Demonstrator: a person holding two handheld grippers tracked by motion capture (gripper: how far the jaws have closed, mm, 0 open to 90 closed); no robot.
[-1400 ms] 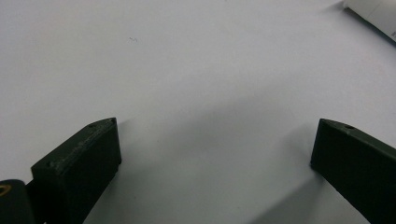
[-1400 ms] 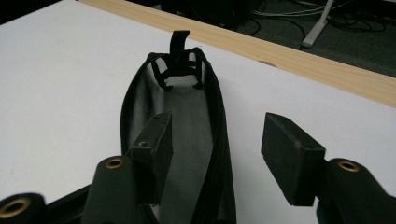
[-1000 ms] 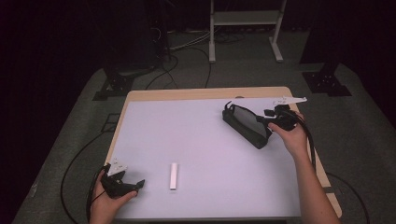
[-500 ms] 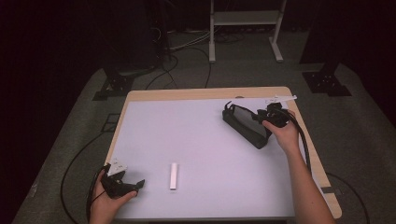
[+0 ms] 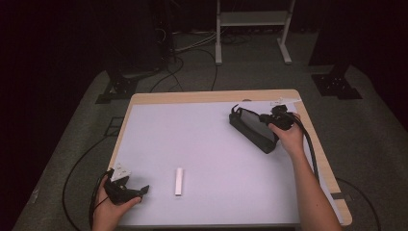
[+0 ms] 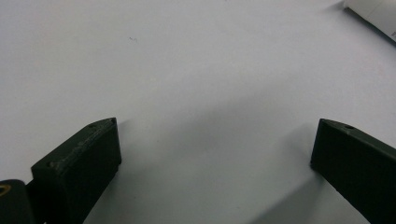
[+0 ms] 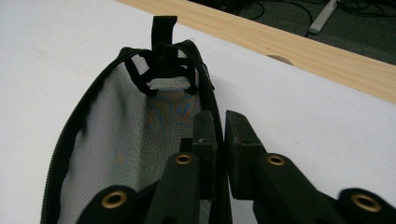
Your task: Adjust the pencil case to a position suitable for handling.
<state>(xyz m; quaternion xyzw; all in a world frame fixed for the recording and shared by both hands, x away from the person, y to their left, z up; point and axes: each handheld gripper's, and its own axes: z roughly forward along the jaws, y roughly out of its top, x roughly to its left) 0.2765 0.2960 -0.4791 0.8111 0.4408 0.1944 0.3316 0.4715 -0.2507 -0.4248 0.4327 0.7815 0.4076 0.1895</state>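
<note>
Mesh pouch: black pouch (image 5: 252, 129) with grey mesh walls and a zip rim, lying far right on the white mat (image 5: 202, 144), well apart from the white stick (image 5: 179, 181) near the front.
Mouth: open, facing up; in the right gripper view the mesh (image 7: 130, 140) sags between the two rims, and webbing loops (image 7: 166, 65) with a pull tab sit at the far end.
Right gripper: right gripper (image 7: 219, 135) has just been closing; its jaws are now pinched narrow on the pouch's right rim, one jaw inside the mouth and one outside.
Left gripper: left gripper (image 6: 212, 149) rests near left on the mat, jaws wide, nothing between them.
Weight: likely light; thin fabric, and I see nothing inside.
Stiffness: soft and floppy; lifted by one rim it will probably fold and hang, and the mouth may collapse.
Slip: mesh is slick between flat pads; the corded zip edge should give a surer bite than bare mesh.
Fragility: low, though the mesh could snag or stretch under a hard tug.
Best hold: zip rim at mid-length, as now, or the webbing loops at the end; a second grip on the opposite rim would keep the mouth open.
</note>
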